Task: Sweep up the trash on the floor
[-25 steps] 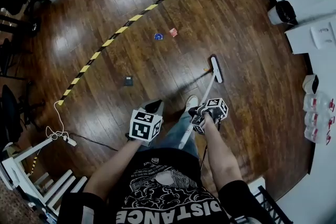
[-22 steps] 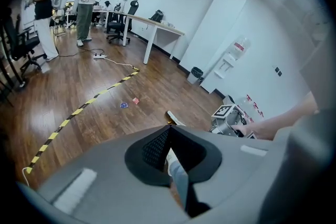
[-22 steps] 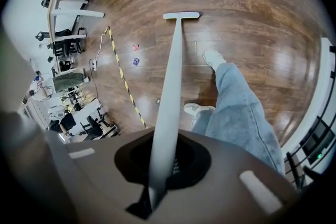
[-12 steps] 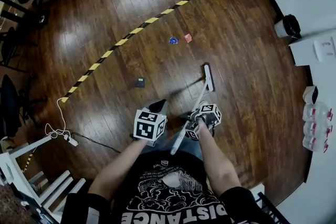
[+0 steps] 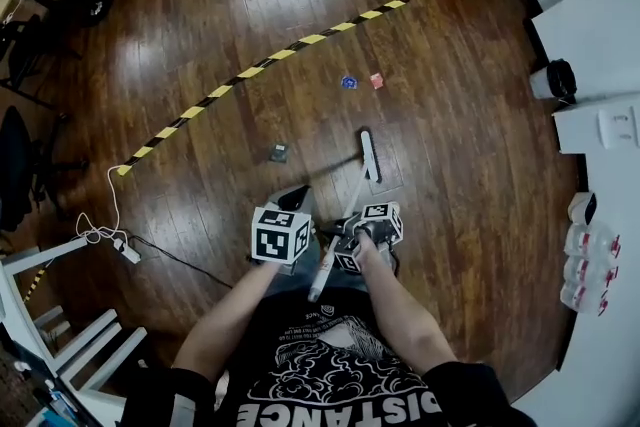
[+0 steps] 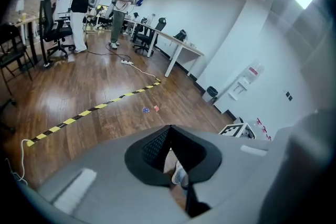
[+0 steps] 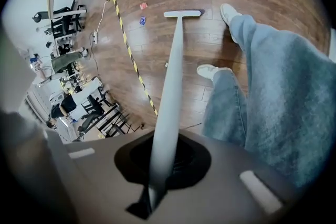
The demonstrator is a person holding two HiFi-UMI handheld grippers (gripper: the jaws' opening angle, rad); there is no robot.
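1. Head view: R gripper [image 5: 365, 230] is clamping the broom handle [image 5: 322, 277] partway up. Right gripper view is showing both jaws pressing tight on it, no gap.
2. L gripper [image 5: 292, 197] is hanging just left of R. Left gripper view is showing its jaw tips meeting, nothing gripped afaict; only a shoe [image 6: 179, 176] is showing through the opening behind the tips.
3. Broom head [image 5: 369, 156] is sitting on or just above the wood floor [image 5: 470, 215] ahead of the person. Its long axis is running roughly away from them, w/ the handle slanting back to R.
4. Trash: blue scrap [image 5: 349, 82] + red scrap [image 5: 377, 80] are lying side by side beyond the head's far end, near the striped cable cover [image 5: 250, 70]. Dark scrap [image 5: 279, 153] is lying left of the head, apart from it.
5. Key relation imo: all 3 scraps are lying fwd/left of the head, so the next stroke is needing it carried past them, then drawn back. R is doing the work. L is nearer the dark scrap, but no dustpan is showing.
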